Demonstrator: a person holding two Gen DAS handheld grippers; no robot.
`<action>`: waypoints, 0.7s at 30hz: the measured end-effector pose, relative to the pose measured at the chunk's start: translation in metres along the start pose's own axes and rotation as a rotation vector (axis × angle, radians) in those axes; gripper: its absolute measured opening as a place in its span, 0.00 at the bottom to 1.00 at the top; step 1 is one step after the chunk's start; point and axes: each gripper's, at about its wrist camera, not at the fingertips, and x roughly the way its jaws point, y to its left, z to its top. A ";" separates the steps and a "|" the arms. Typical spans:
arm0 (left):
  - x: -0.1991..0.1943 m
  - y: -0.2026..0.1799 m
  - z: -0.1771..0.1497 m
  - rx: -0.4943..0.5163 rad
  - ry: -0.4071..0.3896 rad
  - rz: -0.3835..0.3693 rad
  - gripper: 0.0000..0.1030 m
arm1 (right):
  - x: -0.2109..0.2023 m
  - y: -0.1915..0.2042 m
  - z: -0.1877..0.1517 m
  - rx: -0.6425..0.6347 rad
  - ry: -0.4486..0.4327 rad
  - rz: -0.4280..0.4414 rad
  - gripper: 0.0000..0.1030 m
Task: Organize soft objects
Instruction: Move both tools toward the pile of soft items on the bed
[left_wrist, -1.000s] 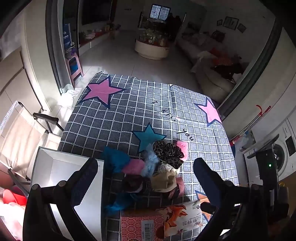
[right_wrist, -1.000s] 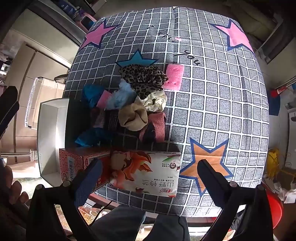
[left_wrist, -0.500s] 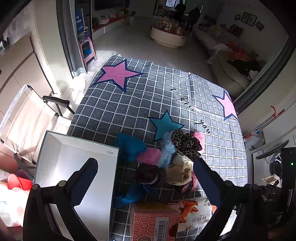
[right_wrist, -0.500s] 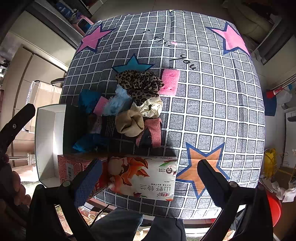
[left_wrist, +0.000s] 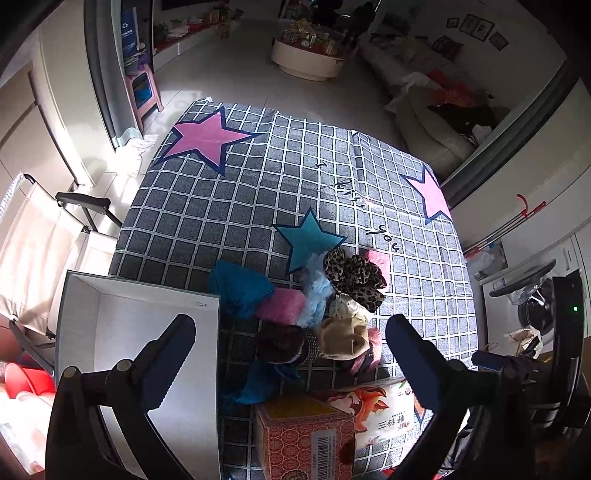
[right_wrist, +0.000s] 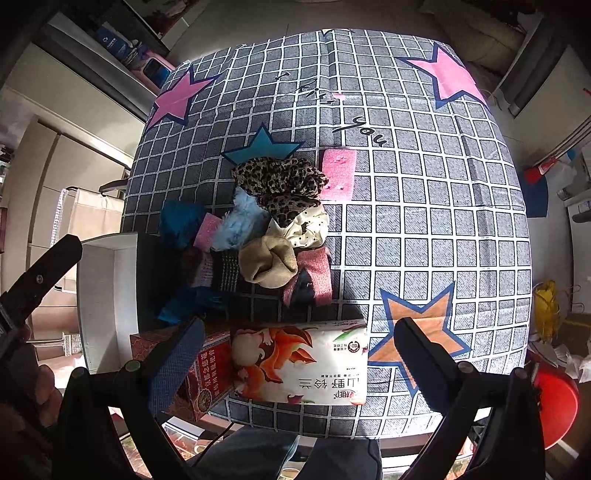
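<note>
Heap of soft fabric pieces (right_wrist: 266, 229) on the checked cloth.
Leopard-print scrunchie (right_wrist: 282, 184) at the far edge, tan knitted bundle (right_wrist: 267, 264) nearer, fluffy light-blue piece (right_wrist: 238, 221) between, flat pink sponge (right_wrist: 338, 168) touching the leopard piece.

Hard daylight falls across a grid-patterned cloth (right_wrist: 424, 206), leaving its far half bright in both views. A white box (left_wrist: 122, 332) glares nearly blown out in the left view, while the pile of soft items (right_wrist: 266, 236) beside it sits in deep shadow cast by the box wall. Gripper fingers (left_wrist: 170, 354) show as dark, slightly soft silhouettes. Fisheye distortion bends the room at the edges, and the corners vignette to black. The center stays sharp.
</note>
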 end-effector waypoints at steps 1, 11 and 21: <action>0.002 -0.001 0.000 0.002 0.011 -0.023 1.00 | 0.001 0.000 0.001 0.008 -0.002 0.000 1.00; 0.025 -0.006 0.009 -0.003 0.092 0.011 1.00 | 0.017 -0.013 0.019 0.037 0.013 0.017 1.00; 0.067 0.003 0.049 -0.069 0.141 0.103 1.00 | 0.044 -0.043 0.060 0.048 0.044 0.016 1.00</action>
